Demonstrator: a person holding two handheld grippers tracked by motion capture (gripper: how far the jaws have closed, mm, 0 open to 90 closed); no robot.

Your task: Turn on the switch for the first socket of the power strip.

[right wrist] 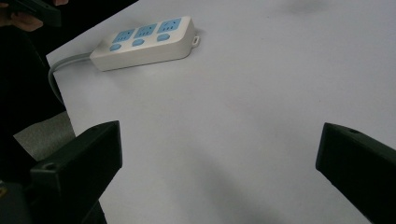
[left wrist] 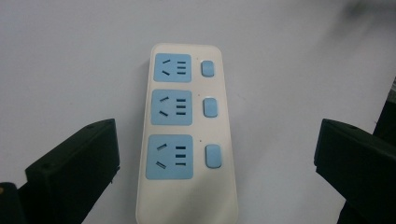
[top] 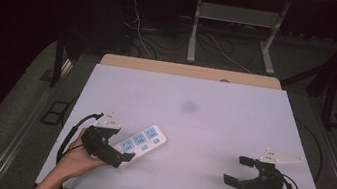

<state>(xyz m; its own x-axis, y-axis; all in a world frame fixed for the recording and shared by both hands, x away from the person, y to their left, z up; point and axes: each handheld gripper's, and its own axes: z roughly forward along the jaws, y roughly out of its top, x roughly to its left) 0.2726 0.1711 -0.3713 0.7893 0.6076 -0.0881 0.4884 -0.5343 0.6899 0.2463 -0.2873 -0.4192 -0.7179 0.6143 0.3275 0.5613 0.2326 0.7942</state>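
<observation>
power strip [top: 142,141] lay on white table [top: 211,131], near its front-left corner | left gripper [left wrist: 215,154] jaws wide apart, straddling strip's near end, not touching | right gripper [top: 237,171] jaws apart, well right of strip

Power strip [left wrist: 187,135] near end is running off the bottom edge in the left gripper view; its cable [right wrist: 58,70] is dropping behind the counter [right wrist: 261,116] edge.
</observation>
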